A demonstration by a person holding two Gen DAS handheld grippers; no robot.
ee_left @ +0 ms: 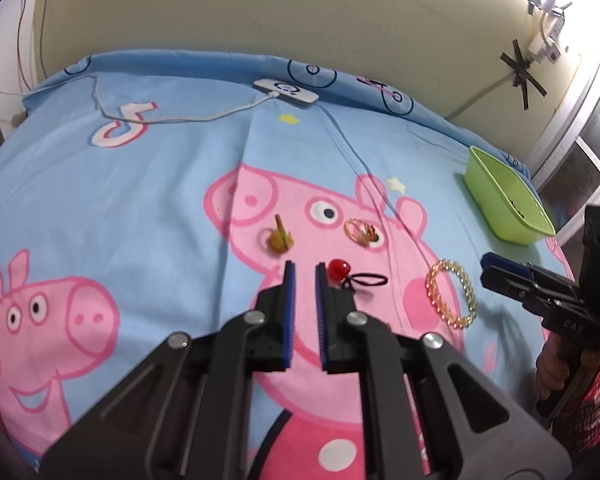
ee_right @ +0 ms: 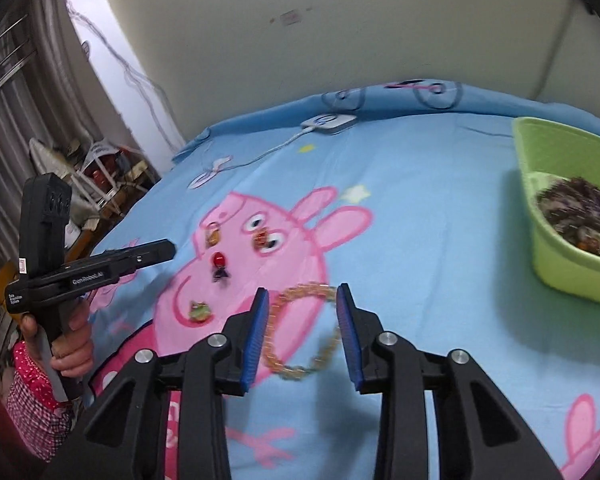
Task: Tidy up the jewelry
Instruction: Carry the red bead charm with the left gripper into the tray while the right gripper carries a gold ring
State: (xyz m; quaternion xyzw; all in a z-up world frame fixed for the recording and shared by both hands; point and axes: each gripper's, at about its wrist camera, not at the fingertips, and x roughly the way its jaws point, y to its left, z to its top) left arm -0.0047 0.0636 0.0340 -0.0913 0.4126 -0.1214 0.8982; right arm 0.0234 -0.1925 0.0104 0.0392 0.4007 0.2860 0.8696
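The left tool (ee_left: 305,270) is nearly shut and empty, a red-beaded hair tie (ee_left: 350,274) just right of its tips. The right tool (ee_right: 302,294) hangs part-open, gripping nothing, over the beaded bracelet (ee_right: 300,334); the green basket (ee_right: 556,264) sits further right on the bed (ee_right: 440,220).

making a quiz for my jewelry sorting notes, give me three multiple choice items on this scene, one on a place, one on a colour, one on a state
1. Where does the beaded bracelet lie?
A. in the basket
B. on the bedsheet, before the right gripper
C. on the white device

2. What colour is the basket?
A. green
B. red
C. white

3. What does the left gripper hold?
A. the red hair tie
B. the bracelet
C. nothing

Answers:
1 B, it shows between the right gripper's fingers, flat on the sheet.
2 A, its walls are lime green.
3 C, only sheet shows between its fingers; the red hair tie lies beside them.
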